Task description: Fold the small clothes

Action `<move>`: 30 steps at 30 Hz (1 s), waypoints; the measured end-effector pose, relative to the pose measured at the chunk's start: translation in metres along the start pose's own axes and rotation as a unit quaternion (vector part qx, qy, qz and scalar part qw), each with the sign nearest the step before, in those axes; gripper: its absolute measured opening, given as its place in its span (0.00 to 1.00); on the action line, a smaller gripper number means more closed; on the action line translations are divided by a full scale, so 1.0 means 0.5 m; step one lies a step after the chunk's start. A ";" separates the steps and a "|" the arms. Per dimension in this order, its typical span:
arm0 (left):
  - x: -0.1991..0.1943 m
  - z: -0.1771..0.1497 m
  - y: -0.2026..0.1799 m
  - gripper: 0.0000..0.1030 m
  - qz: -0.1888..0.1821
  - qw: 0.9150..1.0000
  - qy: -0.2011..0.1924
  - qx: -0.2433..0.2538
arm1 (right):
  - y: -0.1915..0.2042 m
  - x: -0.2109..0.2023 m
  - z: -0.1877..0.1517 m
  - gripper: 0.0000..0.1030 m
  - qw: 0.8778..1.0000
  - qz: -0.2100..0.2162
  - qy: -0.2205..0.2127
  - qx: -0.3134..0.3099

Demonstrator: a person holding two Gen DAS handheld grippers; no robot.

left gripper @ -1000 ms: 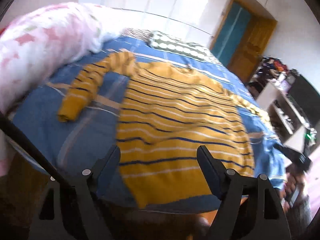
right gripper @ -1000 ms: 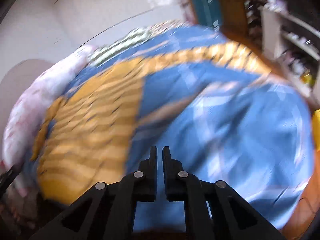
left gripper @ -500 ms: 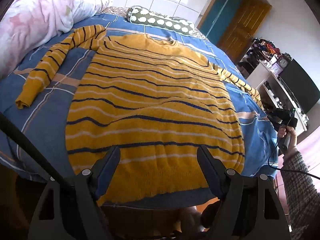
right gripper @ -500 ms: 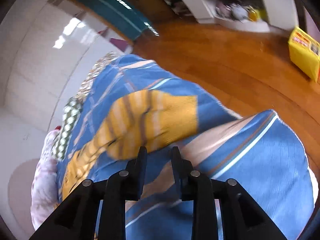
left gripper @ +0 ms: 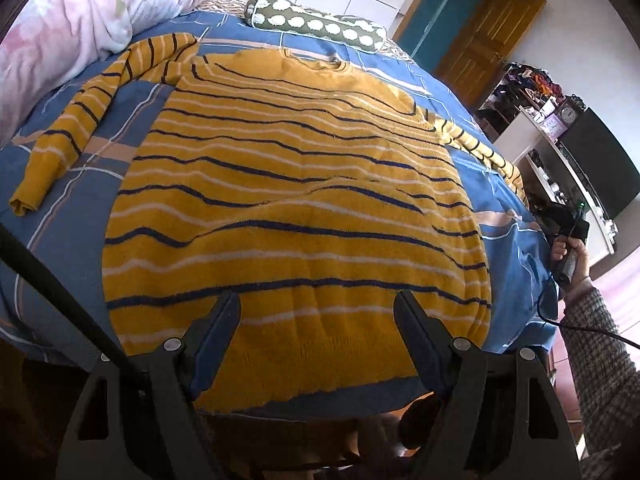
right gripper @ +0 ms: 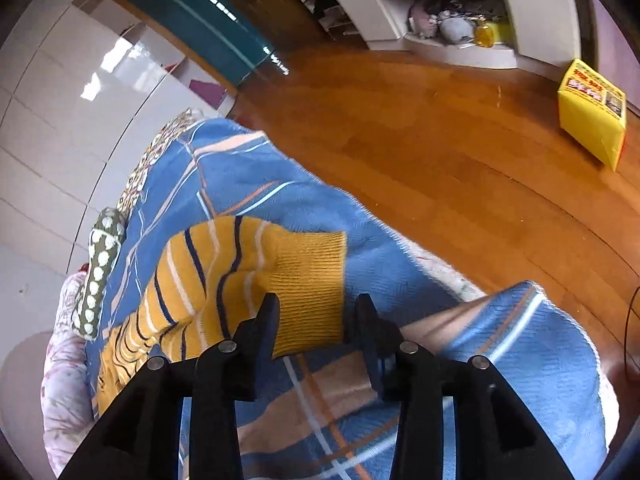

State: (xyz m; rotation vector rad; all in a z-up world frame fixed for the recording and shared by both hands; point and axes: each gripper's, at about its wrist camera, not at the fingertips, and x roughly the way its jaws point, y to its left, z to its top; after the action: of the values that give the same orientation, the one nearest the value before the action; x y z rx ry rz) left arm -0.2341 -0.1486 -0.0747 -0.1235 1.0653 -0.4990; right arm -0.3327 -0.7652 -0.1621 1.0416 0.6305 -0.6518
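A: Item, task's thing?
B: One sweater, mustard knit with navy and white stripes, laid flat on the bed, neck toward 12 o'clock, hem at 6 o'clock; the bed cover is blue woven plaid.

A: Step in hand?
B: By my judgement, the first fold, at the sleeve. The right gripper has just been opening its jaws; they stand apart either side of the ribbed cuff, not pressing it.

A: Left gripper?
B: Jaws wide apart, empty, over the hem.

A: Next move calls for?
B: Likely closing on the cuff, then carrying the sleeve across the body.

A: Other entries?
B: Soft floral quilt at 10 o'clock; dotted bolster at 12.
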 end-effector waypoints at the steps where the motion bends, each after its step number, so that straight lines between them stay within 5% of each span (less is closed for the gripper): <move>1: -0.001 -0.001 0.000 0.75 0.001 1.000 0.000 0.000 | 0.005 0.010 0.002 0.41 1.000 -0.006 0.002 -0.004; 3: -0.005 -0.001 0.001 0.75 0.004 1.000 -0.002 -0.002 | 0.023 0.010 0.005 0.33 1.000 -0.009 0.001 -0.030; 5: -0.008 0.000 0.002 0.75 0.005 1.000 -0.005 -0.004 | 0.044 -0.014 0.009 0.05 0.998 -0.007 -0.011 -0.053; 11: -0.012 -0.002 -0.001 0.75 -0.004 1.000 -0.009 -0.001 | 0.049 -0.177 0.051 0.04 0.995 0.016 -0.084 -0.047; 19: -0.025 -0.018 0.006 0.75 -0.018 1.000 -0.012 -0.006 | -0.015 -0.291 0.076 0.02 0.989 -0.066 -0.133 -0.011; 25: -0.035 -0.033 0.014 0.75 -0.019 1.000 -0.018 -0.013 | -0.057 -0.277 0.007 0.09 0.994 0.073 -0.066 0.037; 27: -0.033 -0.037 0.010 0.75 -0.021 1.000 -0.016 -0.012 | -0.049 -0.244 -0.040 0.32 0.991 0.125 -0.026 0.045; 30: -0.036 -0.043 0.002 0.75 -0.022 1.000 -0.018 -0.004 | -0.027 -0.193 -0.105 0.37 0.983 0.174 0.021 0.055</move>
State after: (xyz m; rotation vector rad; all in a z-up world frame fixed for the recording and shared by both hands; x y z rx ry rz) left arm -0.2593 -0.1368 -0.0712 -0.1629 1.0313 -0.5307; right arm -0.4138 -0.7044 -0.1179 1.2363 0.4362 -0.3612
